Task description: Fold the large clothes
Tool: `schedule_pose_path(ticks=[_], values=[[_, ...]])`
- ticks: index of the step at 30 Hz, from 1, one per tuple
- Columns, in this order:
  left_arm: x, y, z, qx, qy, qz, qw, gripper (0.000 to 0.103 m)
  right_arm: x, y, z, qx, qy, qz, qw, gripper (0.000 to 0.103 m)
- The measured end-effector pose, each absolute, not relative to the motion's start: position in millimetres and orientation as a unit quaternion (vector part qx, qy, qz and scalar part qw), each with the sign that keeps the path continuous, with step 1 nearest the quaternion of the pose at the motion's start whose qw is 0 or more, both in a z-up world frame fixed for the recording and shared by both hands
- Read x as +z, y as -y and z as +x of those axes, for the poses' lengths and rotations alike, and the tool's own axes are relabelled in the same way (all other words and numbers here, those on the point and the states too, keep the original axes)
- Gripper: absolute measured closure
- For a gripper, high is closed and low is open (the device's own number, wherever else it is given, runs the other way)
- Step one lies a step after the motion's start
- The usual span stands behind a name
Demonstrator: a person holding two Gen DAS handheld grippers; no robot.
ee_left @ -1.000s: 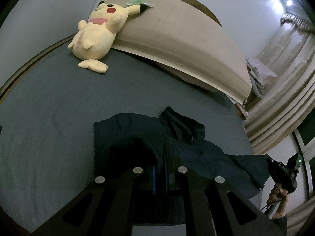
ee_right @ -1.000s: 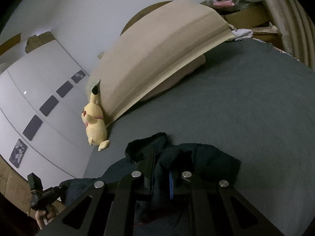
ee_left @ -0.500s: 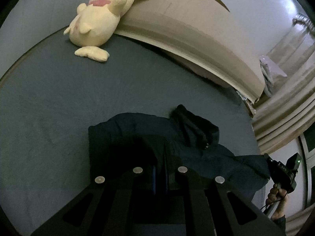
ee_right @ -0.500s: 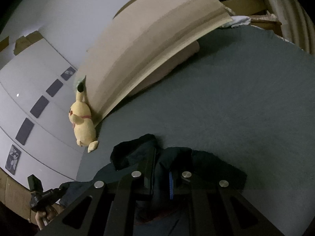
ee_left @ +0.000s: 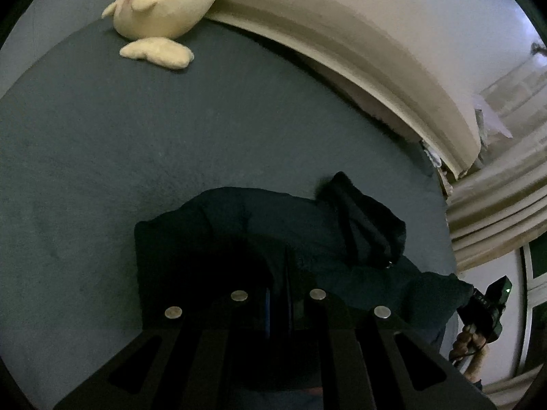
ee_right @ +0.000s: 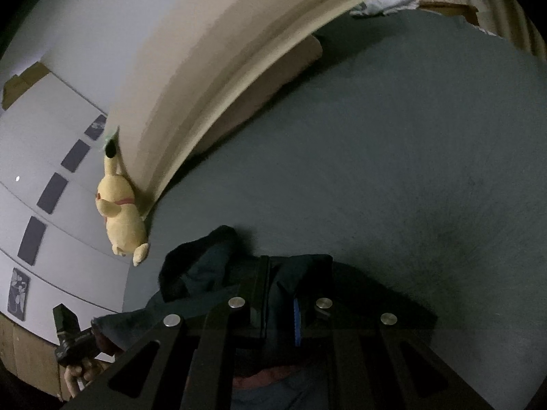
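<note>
A dark navy jacket (ee_left: 259,232) with a black collar (ee_left: 362,218) hangs from both grippers and drapes onto the grey-blue bed (ee_left: 102,157). My left gripper (ee_left: 278,273) is shut on the jacket's fabric. My right gripper (ee_right: 278,283) is shut on another part of the jacket (ee_right: 205,273). In the left wrist view the right gripper shows at the far right edge (ee_left: 485,307), held by a hand. In the right wrist view the left gripper shows at the lower left (ee_right: 71,338), with the jacket stretched between the two.
A yellow plush toy (ee_left: 164,7) lies against the beige headboard (ee_left: 359,48); it also shows in the right wrist view (ee_right: 119,215). Beige curtains (ee_left: 495,198) hang at the right. White wardrobe doors (ee_right: 51,177) stand beyond the bed. Loose cloth (ee_right: 386,3) lies near the far corner.
Both grippers have moved forward and lower over the bed with the jacket; the plush toy and headboard slid toward the top of the left view. Both grips are unchanged.
</note>
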State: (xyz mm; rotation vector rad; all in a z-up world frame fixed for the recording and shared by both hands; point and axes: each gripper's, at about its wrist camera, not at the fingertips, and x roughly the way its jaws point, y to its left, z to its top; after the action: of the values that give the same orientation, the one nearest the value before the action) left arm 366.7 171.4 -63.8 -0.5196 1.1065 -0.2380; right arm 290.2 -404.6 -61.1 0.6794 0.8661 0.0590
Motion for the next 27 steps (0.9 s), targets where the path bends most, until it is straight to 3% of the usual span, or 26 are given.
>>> schedule_pose_path(ticks=[11, 27], values=[[-97.1, -173.4, 389.1, -0.102, -0.548, -0.255, 0.79, 0.095, -96.1, 405.4, 306.1, 0.004, -0.446, 0.33, 0.832, 0.092], [-104.6, -164.3, 397.0, -0.091, -0.554, -0.227, 0.795, 0.095, -101.0, 400.4, 312.8, -0.013, -0.467, 0.318, 0.825, 0.092]])
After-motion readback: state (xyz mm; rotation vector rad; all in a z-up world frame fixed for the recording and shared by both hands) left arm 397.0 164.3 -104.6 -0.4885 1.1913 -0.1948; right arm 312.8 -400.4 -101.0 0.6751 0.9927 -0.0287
